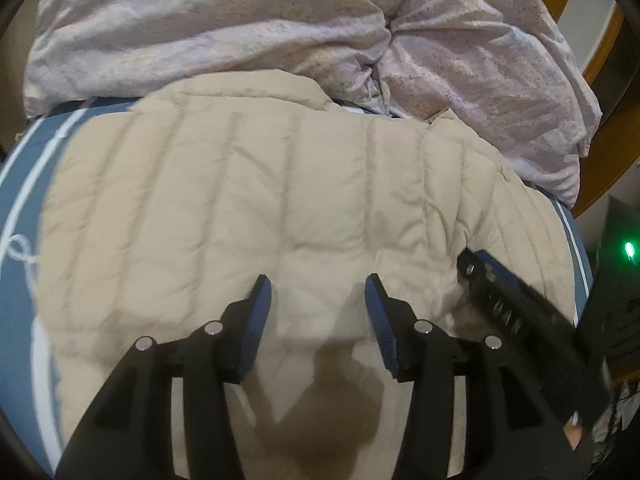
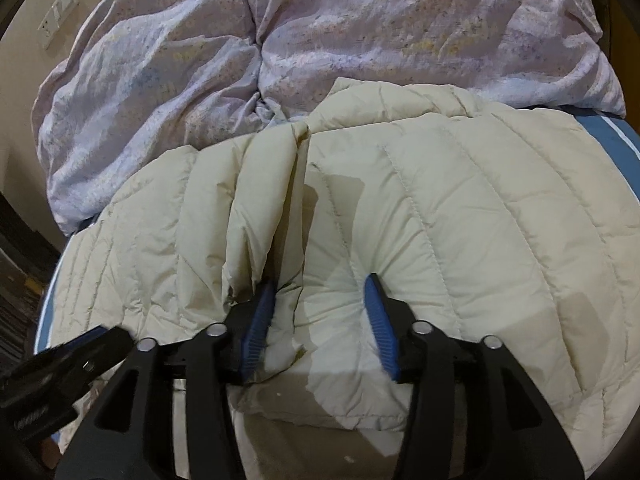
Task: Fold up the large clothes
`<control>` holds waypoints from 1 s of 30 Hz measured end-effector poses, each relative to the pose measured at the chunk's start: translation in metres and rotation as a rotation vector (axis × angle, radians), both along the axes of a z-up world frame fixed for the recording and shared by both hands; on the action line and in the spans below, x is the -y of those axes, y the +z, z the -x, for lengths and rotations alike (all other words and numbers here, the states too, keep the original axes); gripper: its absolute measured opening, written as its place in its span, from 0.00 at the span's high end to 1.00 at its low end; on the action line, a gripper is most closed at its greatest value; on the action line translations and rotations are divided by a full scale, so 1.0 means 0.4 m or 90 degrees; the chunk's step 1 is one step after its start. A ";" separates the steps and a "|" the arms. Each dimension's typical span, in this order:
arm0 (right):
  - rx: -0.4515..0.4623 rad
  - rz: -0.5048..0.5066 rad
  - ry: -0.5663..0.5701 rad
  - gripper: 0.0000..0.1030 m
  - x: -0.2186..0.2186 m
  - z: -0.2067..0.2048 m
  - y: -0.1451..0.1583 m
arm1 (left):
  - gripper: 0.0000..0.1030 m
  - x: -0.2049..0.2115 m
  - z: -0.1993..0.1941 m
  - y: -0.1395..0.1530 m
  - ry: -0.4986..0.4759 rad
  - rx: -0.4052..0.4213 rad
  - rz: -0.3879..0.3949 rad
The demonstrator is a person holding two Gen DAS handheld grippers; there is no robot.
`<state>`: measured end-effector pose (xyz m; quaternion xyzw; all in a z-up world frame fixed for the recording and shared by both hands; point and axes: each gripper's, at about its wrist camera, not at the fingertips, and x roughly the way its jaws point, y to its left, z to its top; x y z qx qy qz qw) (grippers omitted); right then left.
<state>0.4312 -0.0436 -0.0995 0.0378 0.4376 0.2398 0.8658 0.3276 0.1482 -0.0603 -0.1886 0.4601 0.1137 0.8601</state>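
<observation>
Blue bed sheet (image 1: pixel 24 184) with white stripes carries the beige quilted jacket (image 1: pixel 248 184), spread flat for folding; a lilac duvet (image 1: pixel 208 28) is bunched behind it. Left gripper (image 1: pixel 318 288) hovers wide, holding nothing. Right gripper (image 2: pixel 320 286), also wide, presses into a raised jacket fold, probably to pinch it. No brand, label or writing is legible.

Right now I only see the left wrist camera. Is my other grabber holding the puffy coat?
Observer: No. The right gripper is open and pressed into the beige jacket, with a puff bulging between its jaws.
Operator: Is the coat bunched up there?
Observer: Yes. A raised fold runs from beside one finger toward the lilac duvet.
Operator: Anything on the wall?
Observer: A switch plate, far left.
</observation>
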 end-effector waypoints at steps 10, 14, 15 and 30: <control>0.008 0.021 0.024 0.22 0.188 0.150 0.071 | 0.44 -0.088 0.341 0.033 0.040 0.015 -0.078; 0.020 0.029 0.010 0.22 0.344 0.222 0.066 | 0.44 -0.125 0.480 0.013 0.058 0.016 -0.075; 0.026 0.031 0.001 0.22 0.396 0.244 0.066 | 0.44 -0.132 0.513 0.006 0.061 0.018 -0.069; 0.044 -0.023 -0.030 0.22 0.739 0.438 -0.016 | 0.45 -0.144 0.758 -0.087 0.072 0.062 0.025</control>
